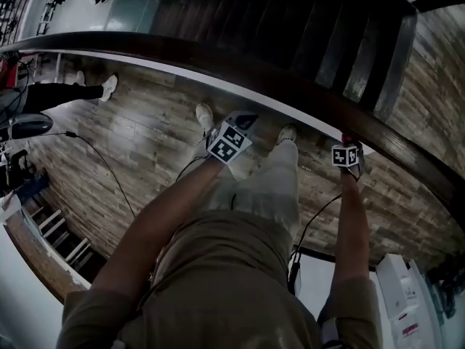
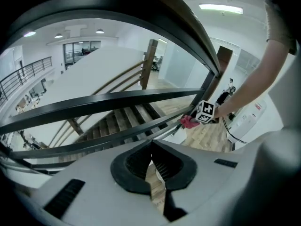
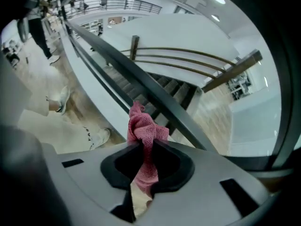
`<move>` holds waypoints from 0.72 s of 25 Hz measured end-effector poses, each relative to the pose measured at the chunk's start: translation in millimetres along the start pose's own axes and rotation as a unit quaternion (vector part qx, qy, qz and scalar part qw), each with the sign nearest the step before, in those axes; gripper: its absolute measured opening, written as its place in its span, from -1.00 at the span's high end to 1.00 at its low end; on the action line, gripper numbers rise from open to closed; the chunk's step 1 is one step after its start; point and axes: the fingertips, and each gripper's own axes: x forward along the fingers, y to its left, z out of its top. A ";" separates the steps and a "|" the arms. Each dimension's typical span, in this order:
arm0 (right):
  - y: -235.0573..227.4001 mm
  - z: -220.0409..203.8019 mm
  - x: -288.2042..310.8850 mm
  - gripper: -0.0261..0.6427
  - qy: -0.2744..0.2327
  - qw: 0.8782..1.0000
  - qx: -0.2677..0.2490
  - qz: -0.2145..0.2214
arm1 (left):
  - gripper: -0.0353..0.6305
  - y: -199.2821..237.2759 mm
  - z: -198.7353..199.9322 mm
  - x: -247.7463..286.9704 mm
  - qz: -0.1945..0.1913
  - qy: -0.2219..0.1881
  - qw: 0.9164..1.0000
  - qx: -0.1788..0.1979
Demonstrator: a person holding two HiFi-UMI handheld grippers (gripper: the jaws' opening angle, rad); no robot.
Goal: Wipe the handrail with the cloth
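Observation:
The dark wooden handrail (image 1: 218,67) curves across the head view from upper left to right. My right gripper (image 1: 347,145) is at the rail on the right, shut on a red cloth (image 3: 143,131) whose bunched end pokes out beyond the jaws against the dark rail (image 3: 160,98). The left gripper view shows that cloth (image 2: 189,122) touching the rail beside the right gripper (image 2: 205,112). My left gripper (image 1: 242,124) hangs just short of the rail, above the floor. Its jaws (image 2: 151,157) are shut with nothing between them.
Beyond the handrail a dark staircase (image 1: 290,27) drops away. Another person's legs (image 1: 65,91) stand at the left on the wooden floor, and a cable (image 1: 102,158) trails there. White equipment (image 1: 399,297) stands at the lower right. My own shoes (image 1: 205,115) are close under the rail.

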 end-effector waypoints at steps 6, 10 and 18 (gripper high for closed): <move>181.6 136.6 -46.9 0.75 -0.048 0.983 -0.162 0.074 | 0.84 109.3 -63.9 -86.6 0.051 -0.024 0.996 -0.071; 297.8 248.8 -80.9 0.75 -0.094 0.957 -0.255 0.103 | 0.84 190.4 -111.9 -149.6 0.087 -0.044 0.989 -0.114; 491.0 457.2 -153.9 0.75 -0.179 0.932 -0.289 0.124 | 0.84 354.2 -199.2 -263.9 0.142 -0.073 0.971 -0.177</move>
